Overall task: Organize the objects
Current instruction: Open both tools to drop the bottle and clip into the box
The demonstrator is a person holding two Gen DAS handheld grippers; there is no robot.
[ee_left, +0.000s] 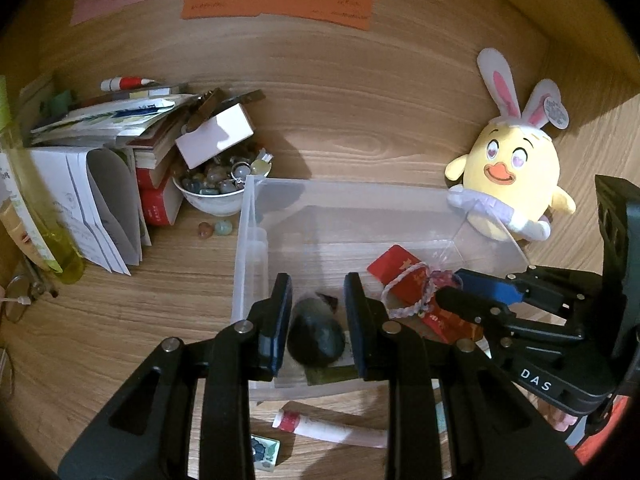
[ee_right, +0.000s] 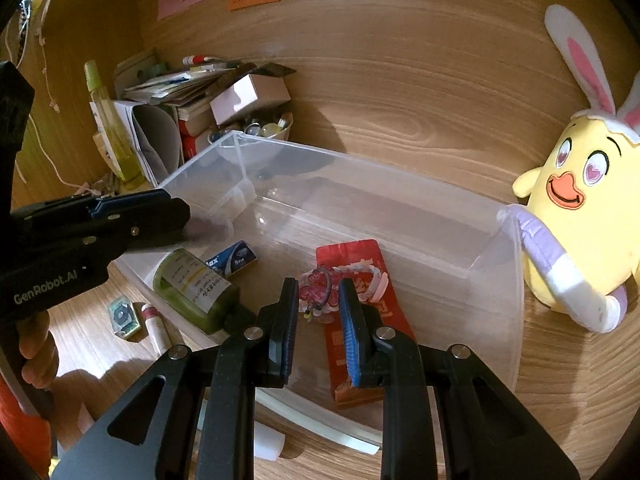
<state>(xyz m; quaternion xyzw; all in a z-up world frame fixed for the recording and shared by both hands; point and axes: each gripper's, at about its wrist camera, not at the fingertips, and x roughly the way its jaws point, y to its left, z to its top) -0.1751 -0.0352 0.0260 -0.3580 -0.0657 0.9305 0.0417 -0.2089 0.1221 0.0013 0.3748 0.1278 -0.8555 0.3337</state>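
Bottle (ee_right: 192, 292): lying on its side in the bin (ee_right: 360, 200), lower left of the right view; dark green, white label, black cap. Likely rigid, smooth, prone to rolling; gripping across the body seems best.
Left claw (ee_left: 318, 320): hanging released, jaws straddling the bottle end, not pressing.
Right claw (ee_right: 318, 312): hovering released over the bracelet (ee_right: 352, 280) lying on the red packet (ee_right: 352, 264).
Bracelet: looking light, limp; pinching one strand should do.

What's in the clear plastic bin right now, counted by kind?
Green labelled plastic bottle: 1
Small blue cardboard box: 1
Flat red foil packet: 1
Pink-and-white braided bracelet with pink charm: 1
Total in the clear plastic bin: 4
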